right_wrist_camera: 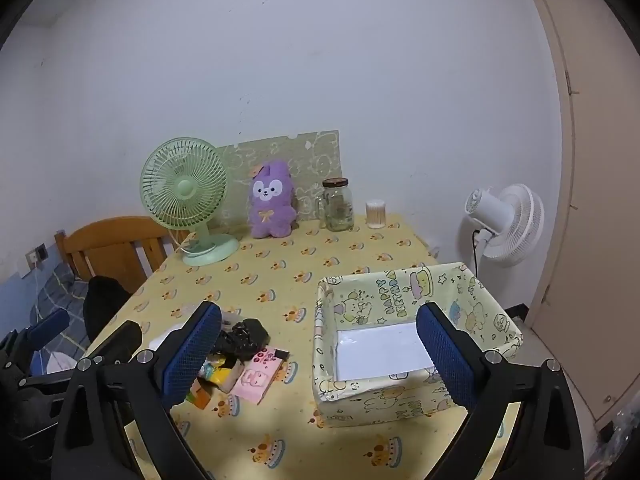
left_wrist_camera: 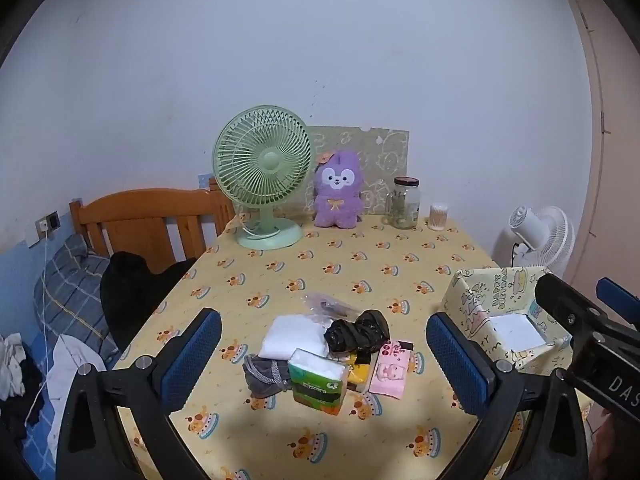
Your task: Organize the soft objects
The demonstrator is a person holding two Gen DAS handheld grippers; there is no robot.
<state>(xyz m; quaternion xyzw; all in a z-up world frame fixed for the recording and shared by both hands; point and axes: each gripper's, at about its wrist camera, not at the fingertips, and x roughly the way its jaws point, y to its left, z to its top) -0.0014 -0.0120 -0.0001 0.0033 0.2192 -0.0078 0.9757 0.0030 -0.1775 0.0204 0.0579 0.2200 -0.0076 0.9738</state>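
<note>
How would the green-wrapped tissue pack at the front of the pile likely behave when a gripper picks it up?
The green tissue pack would probably squash between the pads, since it looks soft and puffy. It is likely light. Its glossy plastic wrap may slip.

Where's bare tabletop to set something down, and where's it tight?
Free: the wide cloth strip between the green fan and plush toy at the back and the pile of soft things in front. The near edge in front of the pile is bare too. Tight: the gap between the pile and the box.
</note>
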